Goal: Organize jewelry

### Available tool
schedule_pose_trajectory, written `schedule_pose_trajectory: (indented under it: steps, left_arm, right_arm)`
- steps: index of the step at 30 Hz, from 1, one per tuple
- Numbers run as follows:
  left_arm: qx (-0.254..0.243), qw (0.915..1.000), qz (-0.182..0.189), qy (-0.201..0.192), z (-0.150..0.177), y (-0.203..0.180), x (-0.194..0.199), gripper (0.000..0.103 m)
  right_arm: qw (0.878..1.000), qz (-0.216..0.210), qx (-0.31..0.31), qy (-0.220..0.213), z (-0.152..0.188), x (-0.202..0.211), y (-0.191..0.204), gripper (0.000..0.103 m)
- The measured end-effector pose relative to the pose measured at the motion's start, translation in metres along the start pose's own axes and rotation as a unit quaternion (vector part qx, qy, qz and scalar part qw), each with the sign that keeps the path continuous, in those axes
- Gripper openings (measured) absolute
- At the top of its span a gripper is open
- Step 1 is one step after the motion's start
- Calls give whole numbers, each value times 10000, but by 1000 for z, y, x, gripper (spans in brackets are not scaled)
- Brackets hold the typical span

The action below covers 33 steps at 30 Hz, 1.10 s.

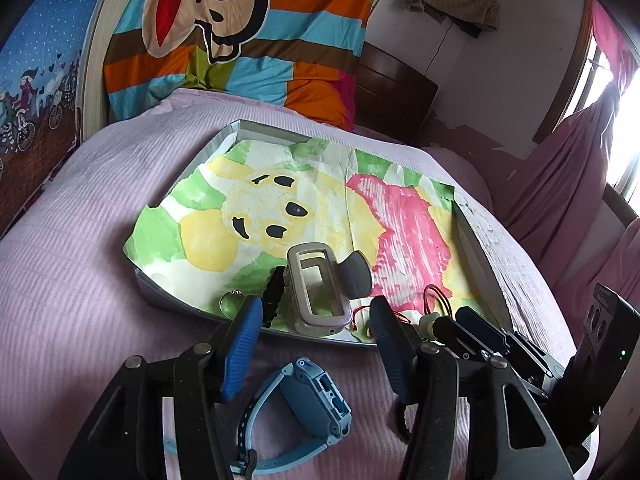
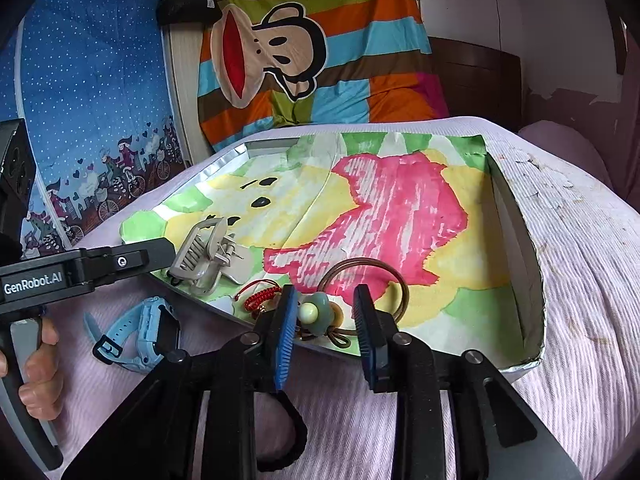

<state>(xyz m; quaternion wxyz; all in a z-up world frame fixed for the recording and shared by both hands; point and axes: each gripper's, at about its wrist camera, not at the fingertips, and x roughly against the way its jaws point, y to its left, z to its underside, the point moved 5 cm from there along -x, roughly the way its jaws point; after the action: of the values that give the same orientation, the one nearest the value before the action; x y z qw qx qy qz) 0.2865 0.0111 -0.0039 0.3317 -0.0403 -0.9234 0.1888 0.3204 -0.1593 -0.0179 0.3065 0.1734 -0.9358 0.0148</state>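
Left gripper jaws half open, empty, above a grey clip. Right gripper jaws partly open around a flower tie, pads not pressing it.

Both handheld grippers share one build: matte black plastic frames with angular linkage arms, joined by round silver pivot screws. The left gripper carries two long fingers faced with ribbed bright-blue rubber pads, each backed by black plastic. The right gripper has the same blue ribbed pads on its fingers, with silver screws on the arms behind them. Seen from the right wrist view, the left gripper's side is a slim black bar with white "GenRobot.AI" lettering and a small round silver bolt. A black boxy housing at the far right of the left wrist view shows round recesses and a small green light. The hand on the black handle is bare, with no sleeve in view.
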Motion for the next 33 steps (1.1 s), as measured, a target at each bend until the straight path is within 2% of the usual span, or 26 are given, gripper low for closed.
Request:
schedule_pose_trajectory:
  steps: [2,5,7,9,12,15,24,33]
  left_arm:
    - [-108,9999,-79,-75,2,0,6,60]
    - [-224,9987,-292,-341,6,3,19,79]
    - [-232,9964,-519,-630,9,8,31,103]
    - [-220,9940,-589,-897,11,12,43,103]
    - [-231,9926,-642,-1000,14,15,54,103]
    - [-291,9907,-661,-1154,17,16,65,103]
    - [-856,9787,-749,-1708,35,7,104,103]
    - [-1201,9729,-787,-1811,59,5,127,103]
  right_arm:
    - [9999,2,-19,-108,1,6,0,37]
    - [9994,91,-79,-316,2,18,-3,45]
    - [9984,249,-164,-487,3,28,-7,65]
    - [9970,292,-284,-655,3,39,-10,80]
    - [9950,246,-419,-869,4,54,-11,85]
    - [9923,236,-400,-1145,6,72,-7,100]
    - [9832,164,-118,-1817,18,126,10,101]
    - [9782,196,185,-2058,37,159,19,101]
